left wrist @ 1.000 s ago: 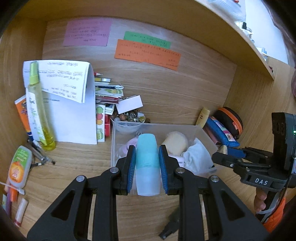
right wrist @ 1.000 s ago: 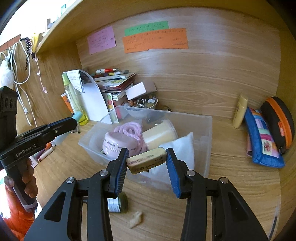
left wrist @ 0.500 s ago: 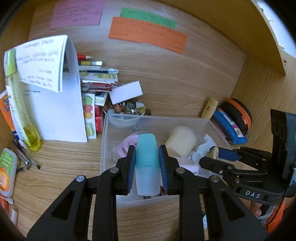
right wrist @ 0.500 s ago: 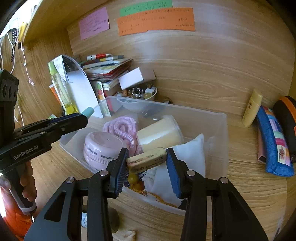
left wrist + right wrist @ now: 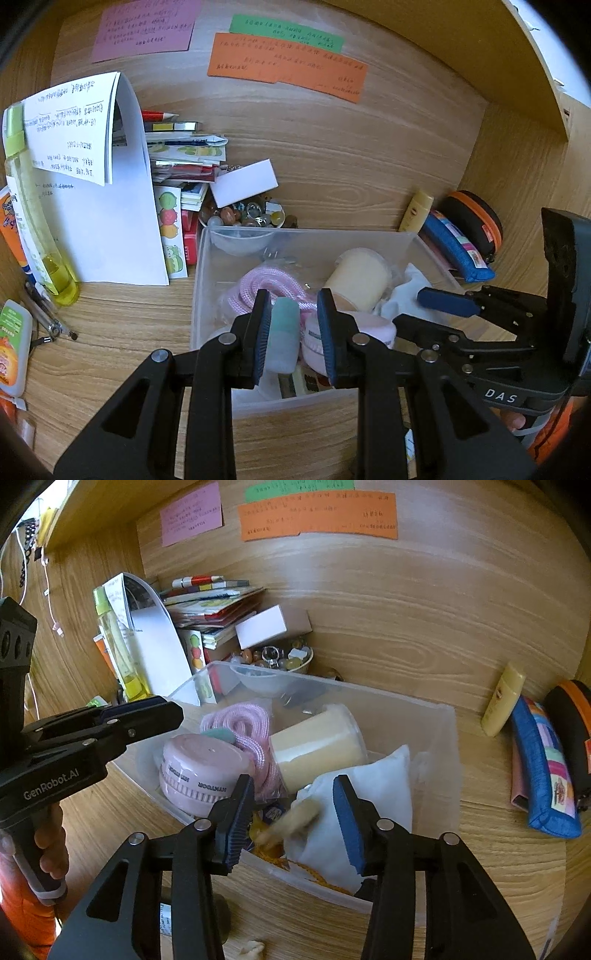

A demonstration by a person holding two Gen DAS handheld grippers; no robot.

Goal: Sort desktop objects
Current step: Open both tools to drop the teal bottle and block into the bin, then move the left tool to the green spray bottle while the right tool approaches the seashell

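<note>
A clear plastic box (image 5: 306, 230) (image 5: 454, 738) holds a pink round case (image 5: 201, 768), pink rope (image 5: 240, 720), a cream cylinder (image 5: 317, 746) and a white pouch (image 5: 369, 794). My left gripper (image 5: 293, 332) hangs over the box's near left part. Its jaws are opening, and a teal bottle (image 5: 283, 334) sits loose between them with a gap at the right pad. My right gripper (image 5: 293, 816) is over the near right part, its jaws also opening. A tan eraser (image 5: 295, 821) is a blur below them, free of both pads, over the pouch.
Left of the box stand a yellow-green bottle (image 5: 33, 221) and curled papers (image 5: 110, 221), with a bowl of beads (image 5: 243, 218) behind. To the right lie a yellow tube (image 5: 419, 210), a blue pencil case (image 5: 458, 243) and a black-orange pouch (image 5: 476, 221). A dark small bottle (image 5: 221, 912) lies in front.
Both grippers came forward and down over the box. The right jaws have spread and the eraser has dropped out of them. The left jaws have widened and the teal bottle has slipped lower.
</note>
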